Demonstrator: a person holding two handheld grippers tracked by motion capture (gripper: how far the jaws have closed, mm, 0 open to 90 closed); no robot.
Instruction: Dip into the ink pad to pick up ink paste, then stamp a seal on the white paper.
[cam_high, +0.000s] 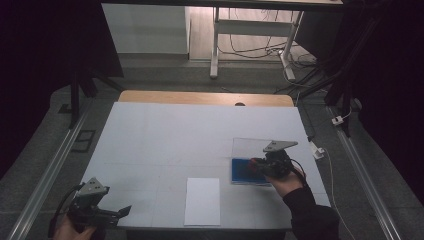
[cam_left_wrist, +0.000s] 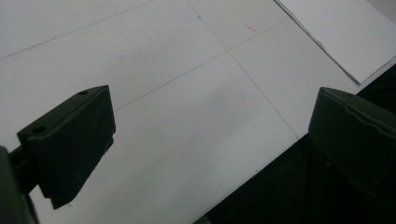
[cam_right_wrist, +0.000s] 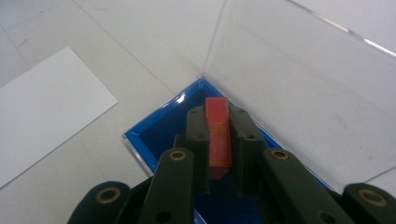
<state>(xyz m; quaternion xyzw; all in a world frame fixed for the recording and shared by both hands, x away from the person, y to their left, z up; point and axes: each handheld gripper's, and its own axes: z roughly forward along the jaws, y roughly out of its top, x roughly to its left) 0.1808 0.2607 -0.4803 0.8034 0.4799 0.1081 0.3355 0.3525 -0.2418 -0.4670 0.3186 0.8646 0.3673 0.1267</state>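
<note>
The right gripper (cam_right_wrist: 219, 140) pinches a thin red block (cam_right_wrist: 218, 133) between its jaws over the blue tray (cam_right_wrist: 154, 128) of a clear box (cam_right_wrist: 299, 93), apparently mid-placement or removal; the left gripper (cam_left_wrist: 205, 135), jaws spread, hovers idle above the tabletop (cam_left_wrist: 177, 70).

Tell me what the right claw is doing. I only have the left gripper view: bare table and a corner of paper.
Observer: The right claw is shut on a red block.
Operator: Where is it?
Observer: Over a blue tray inside a clear box, at the table's right side.
Operator: And my left claw?
Observer: The left claw is open, at the near left corner, left of the paper.
</note>
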